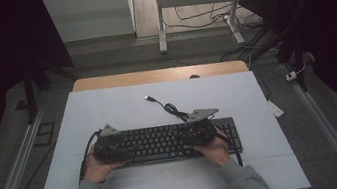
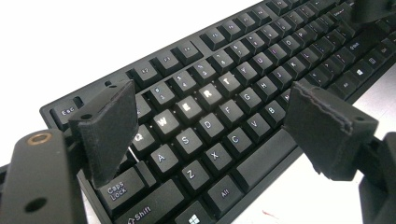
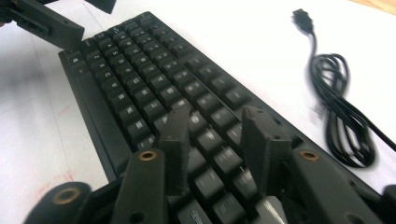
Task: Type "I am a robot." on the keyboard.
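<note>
Listing what we see: one black keyboard (image 1: 178, 140) on the white table (image 1: 108, 108), long axis running left to right, keys up, cable (image 1: 171, 107) coiled just behind it. We hold the left gripper (image 2: 205, 126) over the Q-W-E-R-T keys, jaws wide apart; the right gripper (image 3: 215, 144) hovers over the other end, jaws narrower, clasping nothing.

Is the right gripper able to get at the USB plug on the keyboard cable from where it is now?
Probably yes. The USB plug lies beyond the keyboard on bare table, and the right gripper has nothing blocking the way.
</note>
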Demonstrator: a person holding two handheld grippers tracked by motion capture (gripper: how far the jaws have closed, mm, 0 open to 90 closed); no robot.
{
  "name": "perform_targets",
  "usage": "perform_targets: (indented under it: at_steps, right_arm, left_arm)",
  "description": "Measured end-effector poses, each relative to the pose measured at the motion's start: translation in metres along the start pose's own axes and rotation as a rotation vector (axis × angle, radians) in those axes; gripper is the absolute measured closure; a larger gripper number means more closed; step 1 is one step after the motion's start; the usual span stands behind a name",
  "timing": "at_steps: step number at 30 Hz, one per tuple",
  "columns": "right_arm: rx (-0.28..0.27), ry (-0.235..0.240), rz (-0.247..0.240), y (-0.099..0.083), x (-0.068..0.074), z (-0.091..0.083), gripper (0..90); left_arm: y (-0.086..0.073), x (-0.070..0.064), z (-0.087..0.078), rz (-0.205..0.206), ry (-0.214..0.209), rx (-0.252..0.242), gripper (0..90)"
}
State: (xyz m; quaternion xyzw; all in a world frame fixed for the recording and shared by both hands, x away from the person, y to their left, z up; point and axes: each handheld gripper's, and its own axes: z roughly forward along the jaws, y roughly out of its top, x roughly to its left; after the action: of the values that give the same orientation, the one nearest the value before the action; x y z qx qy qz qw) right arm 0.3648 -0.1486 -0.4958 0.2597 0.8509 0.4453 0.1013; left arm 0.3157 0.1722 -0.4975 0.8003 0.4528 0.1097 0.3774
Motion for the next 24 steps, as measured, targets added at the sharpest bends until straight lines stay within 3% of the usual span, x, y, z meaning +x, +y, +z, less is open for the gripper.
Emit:
perform_targets:
  at_steps: [12, 24]
  right_arm:
    - [-0.007, -0.022, 0.014, -0.020, -0.007, -0.026, 54.8]
    - [-0.003, -0.019, 0.004, -0.023, -0.005, -0.026, 54.1]
  left_arm:
    - [0.000, 0.003, -0.003, -0.010, 0.016, -0.025, 19.5]
    - [0.000, 0.004, -0.001, -0.003, 0.023, -0.029, 24.8]
